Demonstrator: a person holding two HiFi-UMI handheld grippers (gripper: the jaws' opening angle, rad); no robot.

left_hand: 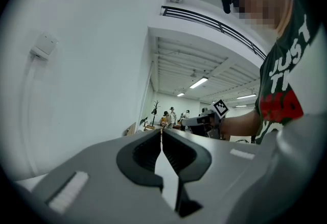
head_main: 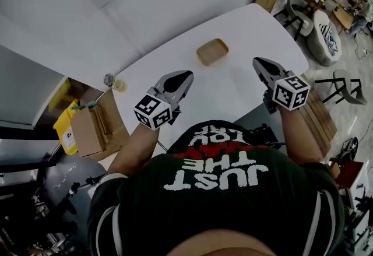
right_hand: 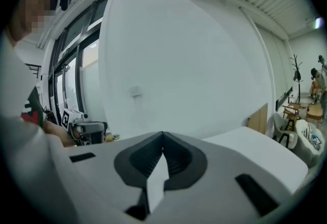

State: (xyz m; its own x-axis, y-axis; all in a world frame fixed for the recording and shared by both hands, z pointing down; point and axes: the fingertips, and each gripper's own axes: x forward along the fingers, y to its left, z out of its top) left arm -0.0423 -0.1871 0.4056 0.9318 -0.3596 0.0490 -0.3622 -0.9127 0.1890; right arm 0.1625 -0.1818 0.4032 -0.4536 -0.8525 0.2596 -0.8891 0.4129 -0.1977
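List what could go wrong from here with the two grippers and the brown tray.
1. The left gripper and the right gripper both have their jaws together. Reaching the tray like that would likely shove it rather than grip it.
2. The tray lies loose on the smooth white table, so a nudge could slide it away.
3. The small items at the table's left edge could be knocked off by a left-arm sweep.

Smooth matt table (head_main: pixel 245 27) (wooden tray (head_main: pixel 212 51))
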